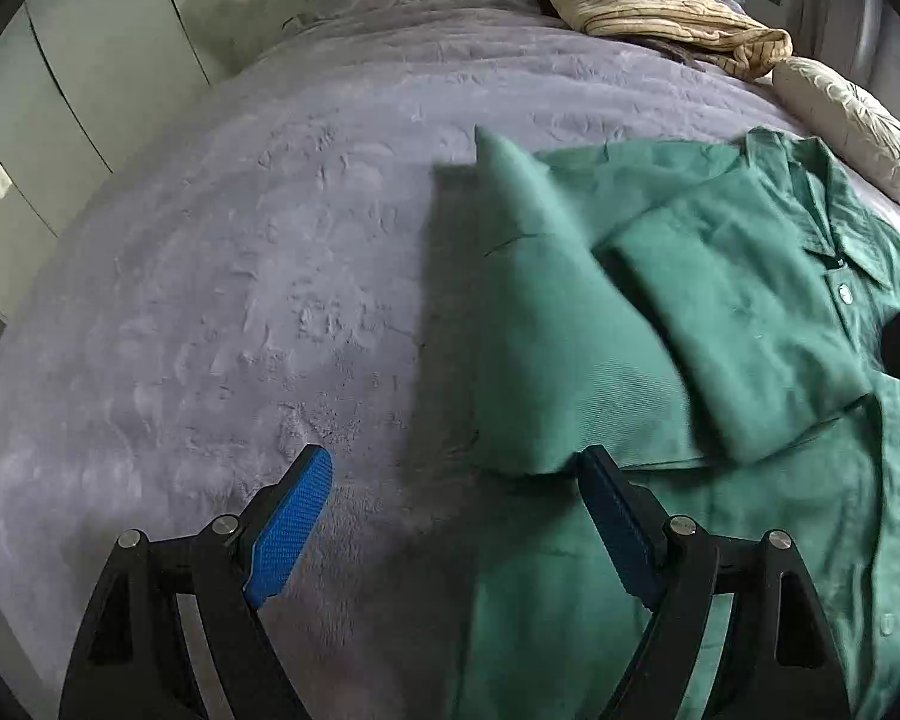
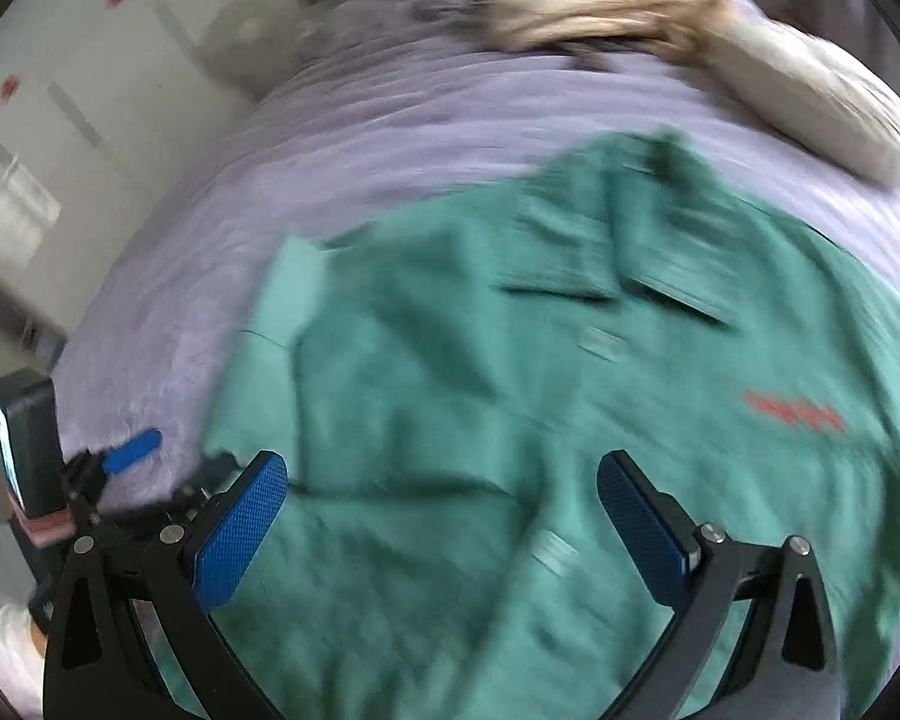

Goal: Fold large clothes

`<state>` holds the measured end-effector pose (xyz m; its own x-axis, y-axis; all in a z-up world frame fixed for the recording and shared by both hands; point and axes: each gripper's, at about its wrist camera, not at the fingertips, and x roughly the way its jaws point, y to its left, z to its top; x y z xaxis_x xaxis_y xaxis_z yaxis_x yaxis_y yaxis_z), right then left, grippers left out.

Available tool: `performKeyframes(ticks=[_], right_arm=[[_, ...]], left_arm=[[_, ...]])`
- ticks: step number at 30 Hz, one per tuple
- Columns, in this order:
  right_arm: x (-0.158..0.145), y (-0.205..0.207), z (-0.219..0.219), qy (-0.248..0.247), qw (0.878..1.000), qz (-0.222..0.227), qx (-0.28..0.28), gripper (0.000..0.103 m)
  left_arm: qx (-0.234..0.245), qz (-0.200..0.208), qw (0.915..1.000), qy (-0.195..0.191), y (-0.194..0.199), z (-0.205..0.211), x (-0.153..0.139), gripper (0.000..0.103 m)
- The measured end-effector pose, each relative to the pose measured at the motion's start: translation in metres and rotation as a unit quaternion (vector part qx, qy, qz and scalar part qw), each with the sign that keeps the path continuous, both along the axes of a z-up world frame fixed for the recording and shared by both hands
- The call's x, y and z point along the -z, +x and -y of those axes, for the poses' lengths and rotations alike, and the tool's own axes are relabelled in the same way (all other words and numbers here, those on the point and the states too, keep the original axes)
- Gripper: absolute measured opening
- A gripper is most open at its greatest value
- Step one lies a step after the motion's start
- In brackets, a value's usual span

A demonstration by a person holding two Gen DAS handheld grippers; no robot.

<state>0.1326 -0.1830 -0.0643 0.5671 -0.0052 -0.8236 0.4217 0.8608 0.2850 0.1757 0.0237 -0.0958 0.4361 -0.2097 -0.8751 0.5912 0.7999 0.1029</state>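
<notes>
A green button-up shirt (image 1: 720,312) lies face up on a grey bed cover (image 1: 240,276). Its left sleeve (image 1: 570,324) is folded in across the chest. My left gripper (image 1: 456,480) is open and empty, hovering at the shirt's left edge just below the folded sleeve. In the blurred right wrist view the shirt (image 2: 510,420) fills the middle, with a red logo (image 2: 795,411) on the chest. My right gripper (image 2: 444,486) is open and empty above the shirt's lower front. The left gripper (image 2: 132,447) shows at the shirt's left edge.
A beige striped garment (image 1: 660,12) and a cream pillow (image 1: 852,126) lie at the far right of the bed. White wardrobe doors (image 1: 90,60) stand to the left. The bed cover (image 2: 390,138) extends to the left and beyond the shirt.
</notes>
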Motion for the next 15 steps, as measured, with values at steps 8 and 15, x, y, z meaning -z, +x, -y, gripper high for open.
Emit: performKeyframes(ticks=[8,15], right_arm=[[0.070,0.067,-0.037,-0.126,0.985,-0.118,-0.027,0.069],[0.027,-0.008,0.054,0.006,0.993,-0.014,0.115,0.023]], left_arm=[[0.004,-0.013,0.9999,0.007,-0.003,0.009,0.025,0.085],[0.008,-0.017,0.9998,0.007,-0.003,0.008,0.029,0.085]])
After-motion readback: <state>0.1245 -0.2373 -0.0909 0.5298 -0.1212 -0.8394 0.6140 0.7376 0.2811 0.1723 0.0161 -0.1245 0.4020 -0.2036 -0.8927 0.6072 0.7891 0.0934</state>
